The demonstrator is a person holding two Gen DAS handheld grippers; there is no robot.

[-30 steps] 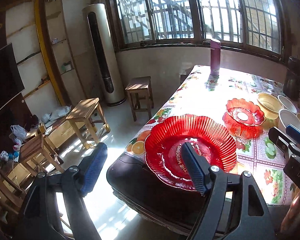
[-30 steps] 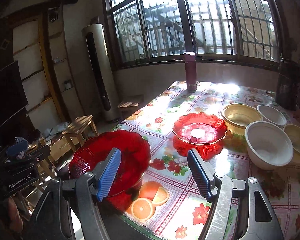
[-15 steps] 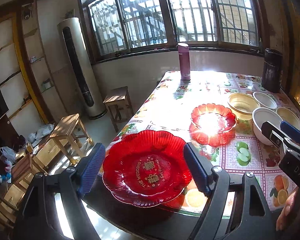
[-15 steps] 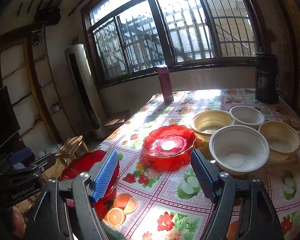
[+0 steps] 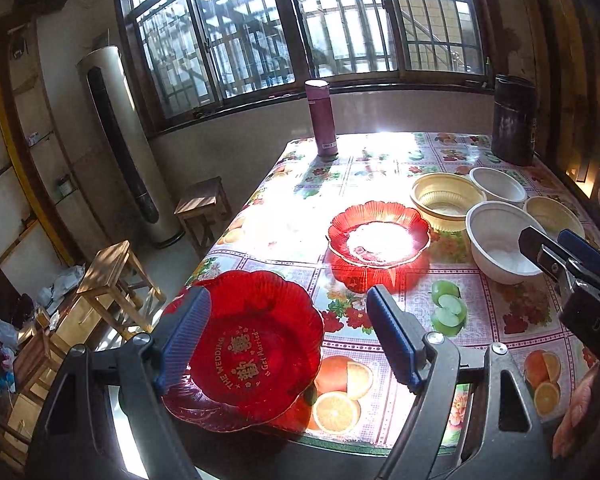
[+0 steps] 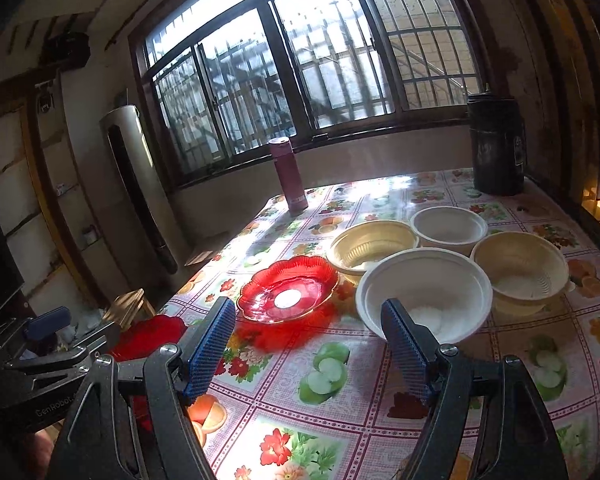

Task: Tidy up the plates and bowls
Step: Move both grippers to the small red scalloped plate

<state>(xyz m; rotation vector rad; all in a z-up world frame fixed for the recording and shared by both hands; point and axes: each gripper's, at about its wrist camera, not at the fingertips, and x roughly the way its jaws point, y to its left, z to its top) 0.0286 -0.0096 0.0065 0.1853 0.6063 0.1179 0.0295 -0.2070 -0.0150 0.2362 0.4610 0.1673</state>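
Both grippers hung released: left gripper [image 5: 288, 336] over the large scalloped red glass plate [image 5: 256, 352], right gripper [image 6: 312, 348] before the round white plastic bowl [image 6: 424, 292].

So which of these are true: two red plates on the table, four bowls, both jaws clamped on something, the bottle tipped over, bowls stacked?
Two red plates are on the table: true, a large plate and a small plate.
Four bowls: true, two white, two cream.
Both jaws grip something: false; left gripper and right gripper are open, empty.
The bottle lies tipped over: false, it stands upright.
Bowls are stacked: false, side by side.
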